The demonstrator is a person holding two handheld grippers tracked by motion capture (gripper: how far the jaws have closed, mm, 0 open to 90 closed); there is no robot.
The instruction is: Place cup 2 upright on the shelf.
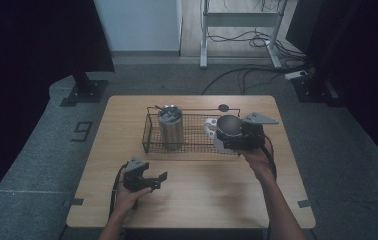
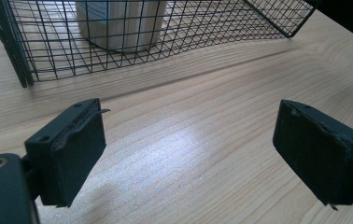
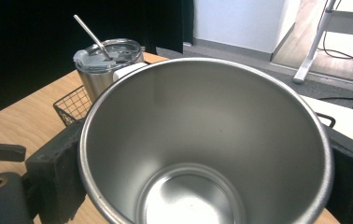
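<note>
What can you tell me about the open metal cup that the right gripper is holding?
The open steel cup is a lidless tumbler of brushed, shiny metal with a rolled rim and a flat round bottom; it looks empty. It widens toward the mouth. The right gripper is shut on it, a black pad against each side of its wall. In the high view it is at the right end of the wire basket; whether it rests inside cannot be told.

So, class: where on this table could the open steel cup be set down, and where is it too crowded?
Free: the bare wood of the table between the wire basket and the near edge, right of the left gripper; also the strip left of the basket. Crowded: the basket's right end, around the right gripper, the steel cup and a white object.
</note>
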